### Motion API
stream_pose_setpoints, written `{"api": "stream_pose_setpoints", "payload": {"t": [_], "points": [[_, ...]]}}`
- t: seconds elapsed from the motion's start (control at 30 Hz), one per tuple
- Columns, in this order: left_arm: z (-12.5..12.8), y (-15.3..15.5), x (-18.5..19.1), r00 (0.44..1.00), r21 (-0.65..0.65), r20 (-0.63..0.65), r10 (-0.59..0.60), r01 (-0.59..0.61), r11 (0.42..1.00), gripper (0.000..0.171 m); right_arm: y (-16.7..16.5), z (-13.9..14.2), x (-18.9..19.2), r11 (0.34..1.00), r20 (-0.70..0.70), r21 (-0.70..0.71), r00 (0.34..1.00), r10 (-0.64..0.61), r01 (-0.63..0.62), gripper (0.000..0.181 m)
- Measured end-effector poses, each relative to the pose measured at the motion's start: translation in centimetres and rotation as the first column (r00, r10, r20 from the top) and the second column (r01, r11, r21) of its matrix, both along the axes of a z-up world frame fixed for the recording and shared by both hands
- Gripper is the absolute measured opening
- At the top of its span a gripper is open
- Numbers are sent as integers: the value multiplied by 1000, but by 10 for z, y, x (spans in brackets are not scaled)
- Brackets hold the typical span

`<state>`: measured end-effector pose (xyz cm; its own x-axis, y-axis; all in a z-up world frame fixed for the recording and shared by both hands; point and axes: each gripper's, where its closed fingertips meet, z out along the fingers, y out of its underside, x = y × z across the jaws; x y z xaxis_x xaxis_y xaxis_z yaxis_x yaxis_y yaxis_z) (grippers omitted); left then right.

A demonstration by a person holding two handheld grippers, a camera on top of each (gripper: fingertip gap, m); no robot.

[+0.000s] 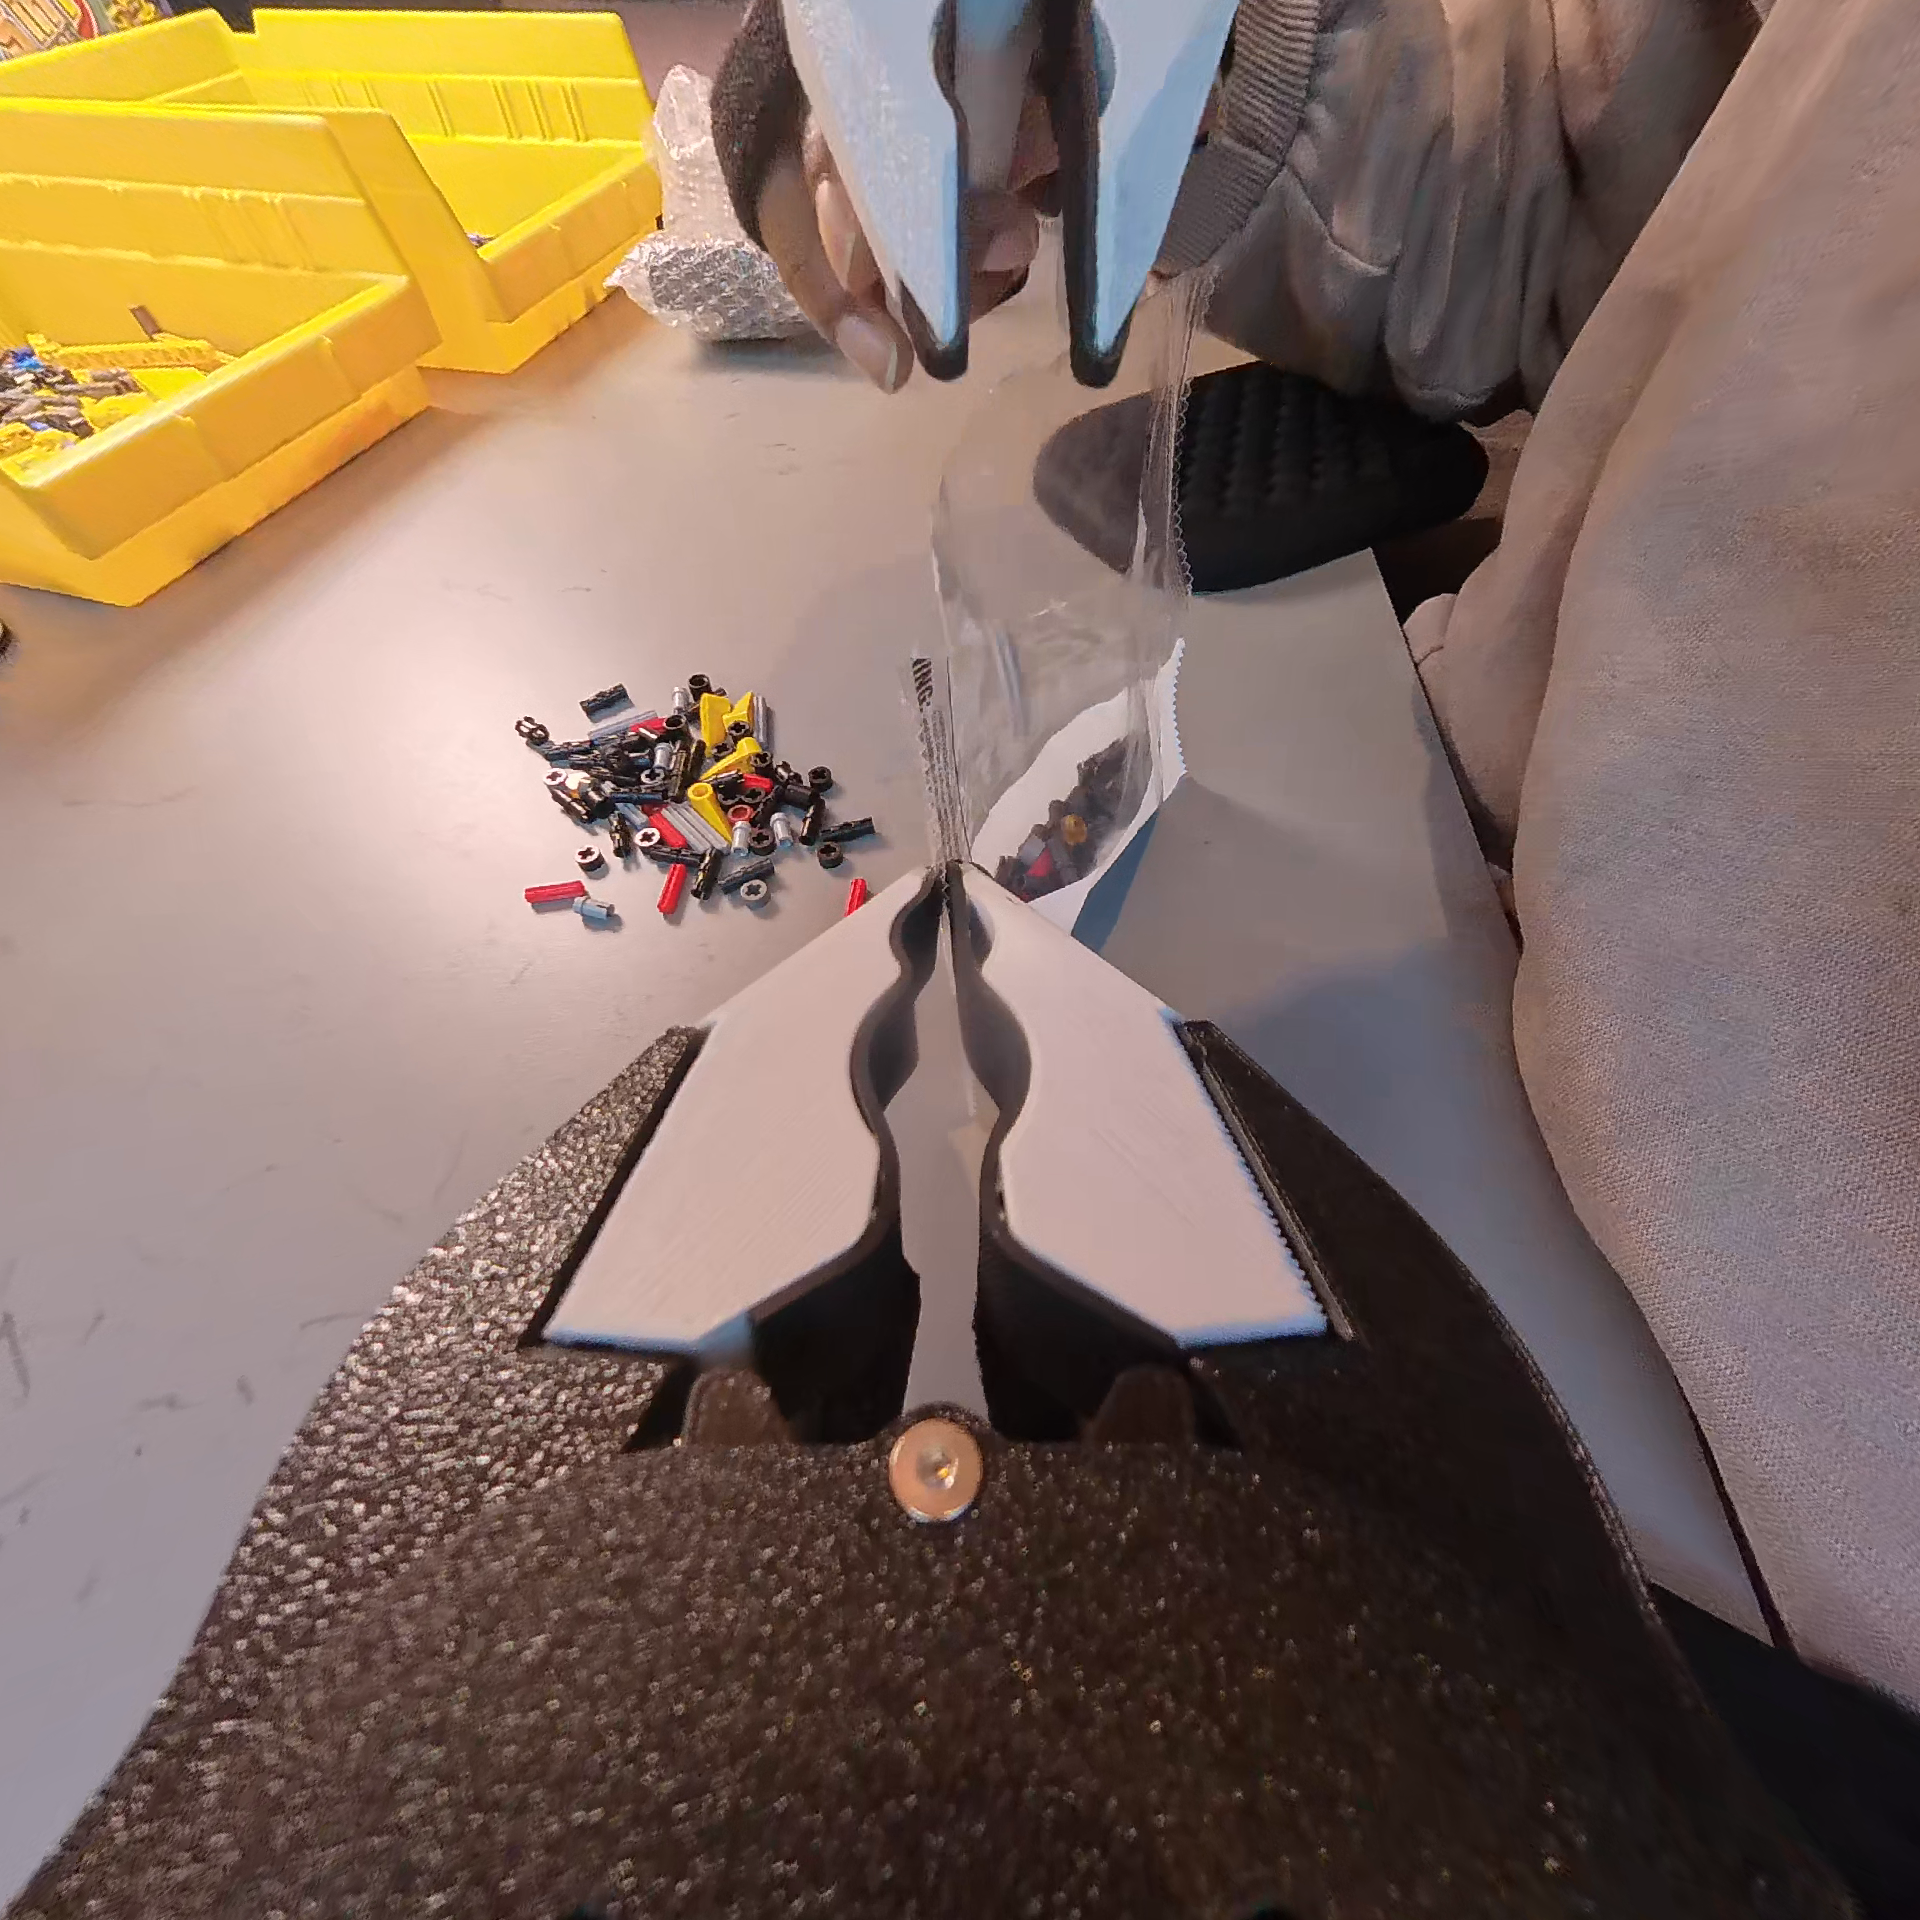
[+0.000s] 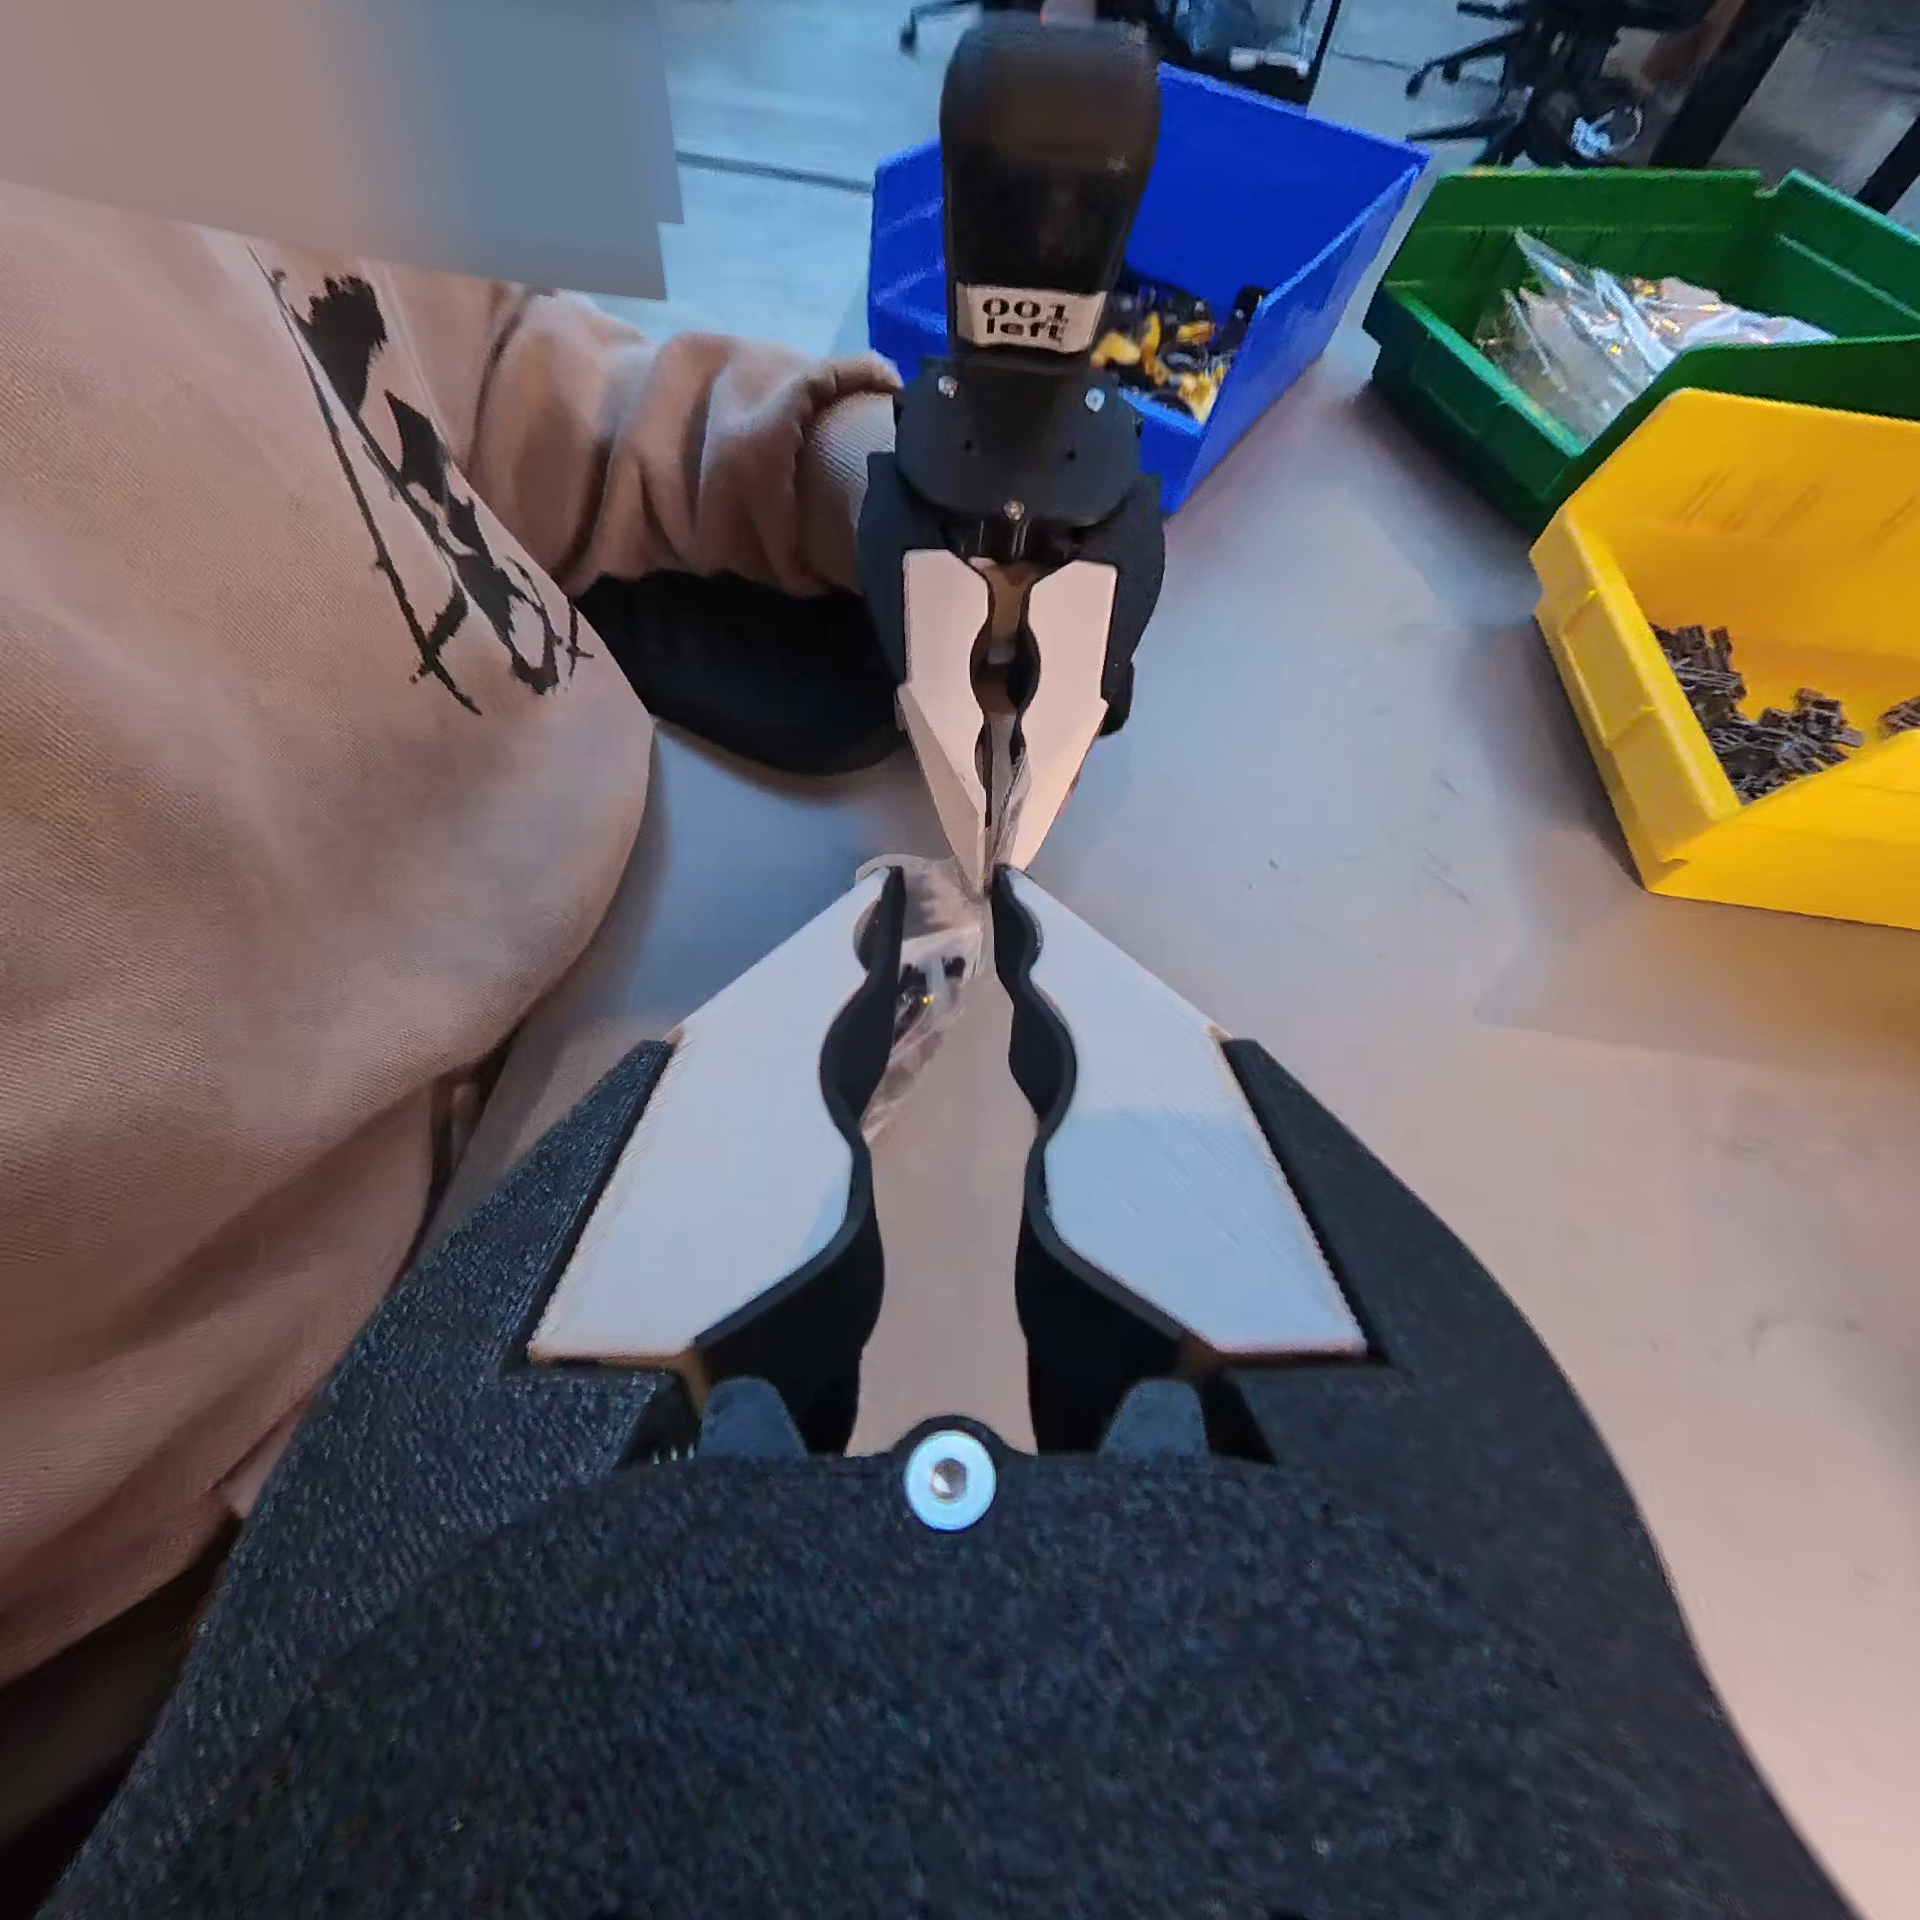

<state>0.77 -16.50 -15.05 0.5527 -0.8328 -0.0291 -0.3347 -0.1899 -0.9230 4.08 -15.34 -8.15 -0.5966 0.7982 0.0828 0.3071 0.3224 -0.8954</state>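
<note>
My left gripper point(image 1: 951, 883) is shut on the edge of a clear plastic bag point(image 1: 1039, 582) and holds it above the grey table point(image 1: 312, 1039). The bag has small dark parts point(image 1: 1081, 831) in its lower corner. My right gripper point(image 2: 945, 883) faces the left one tip to tip, and its jaws stand a little apart with the bag point(image 2: 935, 966) between them, against the left finger. It also shows at the top of the left wrist view point(image 1: 1018, 358). The left gripper point(image 2: 992, 868) shows in the right wrist view, pinching the bag. A pile of small black, red, yellow and grey parts point(image 1: 686, 800) lies on the table.
Yellow bins point(image 1: 208, 312) and a bubble-wrap bag point(image 1: 707, 270) stand at the far left. A blue bin point(image 2: 1278, 260), a green bin point(image 2: 1455, 343) and a yellow bin point(image 2: 1600, 675) hold parts. A person's beige sleeve point(image 2: 260, 727) and a black textured pad point(image 1: 1268, 468) are close by. Spacing between my two grippers at the tips: around 8 cm.
</note>
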Motion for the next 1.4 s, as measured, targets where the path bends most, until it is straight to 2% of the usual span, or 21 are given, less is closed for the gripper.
{"api": "stream_pose_setpoints", "payload": {"t": [0.07, 0.13, 0.23, 0.33, 0.4, 0.53, 0.6, 0.63, 0.67, 0.73, 0.8, 0.83, 0.93, 0.97, 1.03, 1.1, 1.17, 1.23, 1.33, 1.4], "points": [[1, -2, 1, 1000, 4, 1, -13, 13, 1000, 0, 10, 10, -2, 995, -43, -92, 998, -36, 32, 16], [1, -6, 3, 999, 7, 2, -37, 37, 999, 0, 37, 2, -9, 985, -28, -107, 990, -138, 134, 12], [0, -9, 6, 998, 8, -3, -63, 63, 998, 0, 50, -58, -14, 982, 136, 74, 973, -185, 176, 11], [0, -9, 5, 998, 6, -3, -61, 61, 998, 0, 36, -108, -20, 975, 262, 187, 950, -170, 123, 19], [0, -9, 5, 998, 6, -1, -59, 59, 998, 0, 32, -125, -26, 968, 302, 219, 935, -186, 122, 18], [0, -8, 4, 999, 4, -4, -51, 51, 999, 0, 35, -129, -27, 964, 338, 236, 919, -204, 127, 4], [0, -6, 3, 999, 2, -2, -37, 37, 999, 0, 37, -123, -23, 969, 332, 208, 923, -195, 130, 3], [0, -5, 3, 1000, 2, -2, -31, 31, 1000, 0, 39, -110, -24, 975, 296, 161, 935, -197, 155, 3], [0, -5, 2, 1000, 3, -3, -28, 28, 1000, 0, 41, -90, -25, 979, 255, 90, 946, -198, 181, 4], [0, -3, 1, 1000, 2, -5, -15, 15, 1000, 0, 38, -33, -24, 982, 111, -65, 979, -171, 179, 3], [-1, -1, -1, 1000, -6, -1, 1, -1, 1000, 0, 21, 20, -14, 981, -8, -175, 996, -92, 89, 3], [-1, 0, -1, 1000, -10, 1, 3, -3, 1000, 0, 11, 31, -10, 984, -26, -170, 998, -53, 48, 3], [-1, -1, -1, 1000, -4, -2, 2, -2, 1000, 0, 4, 13, -9, 999, 36, 18, 999, -41, 41, 4], [-1, -1, -1, 1000, 0, -4, 2, -2, 1000, 0, 2, 8, -8, 1000, 50, 11, 998, -26, 25, 6], [-1, -1, -1, 1000, 4, -7, 4, -4, 1000, 0, 1, 12, -9, 996, 40, -90, 999, -16, 20, 16], [-1, -1, -1, 1000, 3, -6, 5, -5, 1000, 0, 16, 16, -7, 991, 18, -126, 999, -50, 52, 18], [-1, -1, -1, 1000, 0, -4, 2, -2, 1000, 0, 41, -6, -4, 990, 88, -57, 989, -120, 125, 18], [0, -2, -1, 1000, 3, -4, -2, 2, 1000, 0, 58, -47, 1, 983, 193, 70, 965, -179, 168, 18], [0, -3, 0, 1000, 8, -7, -9, 9, 1000, 0, 51, -99, 6, 977, 306, 145, 932, -193, 154, 20], [-1, -3, 0, 1000, 6, -7, -11, 11, 1000, 0, 49, -115, 0, 969, 321, 149, 917, -236, 197, 21]]}}
